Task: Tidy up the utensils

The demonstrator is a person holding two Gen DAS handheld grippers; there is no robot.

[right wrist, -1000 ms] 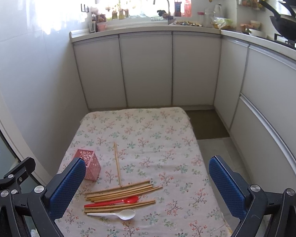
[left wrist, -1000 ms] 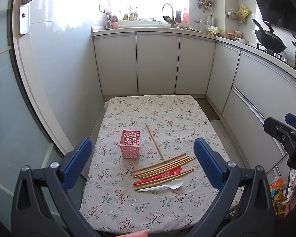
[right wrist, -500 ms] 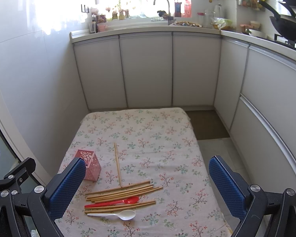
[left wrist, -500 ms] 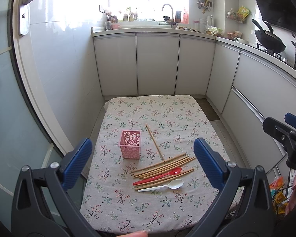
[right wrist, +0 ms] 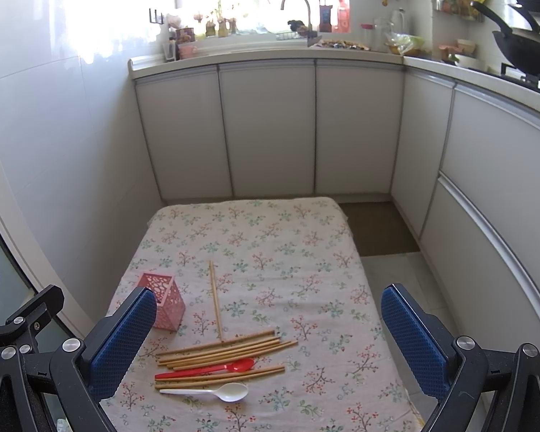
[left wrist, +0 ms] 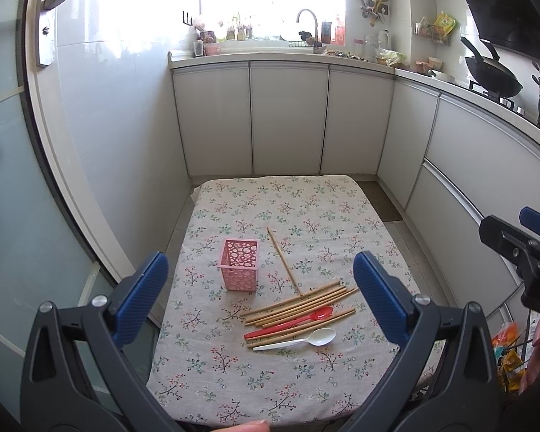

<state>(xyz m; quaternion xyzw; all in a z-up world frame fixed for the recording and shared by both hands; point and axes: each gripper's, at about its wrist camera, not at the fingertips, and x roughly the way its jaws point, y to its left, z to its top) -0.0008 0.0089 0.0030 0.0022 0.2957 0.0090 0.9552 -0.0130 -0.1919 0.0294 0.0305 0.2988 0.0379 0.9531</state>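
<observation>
A pink perforated utensil holder stands upright on the floral tablecloth. To its right lie several wooden chopsticks, one lone chopstick pointing away, a red spoon and a white spoon. My left gripper is open and empty, held above the near table edge. My right gripper is open and empty, also above the near edge.
White kitchen cabinets ring the table at the back and right. A sink with a faucet is on the counter, and a wok sits on the stove. A glass door is at left.
</observation>
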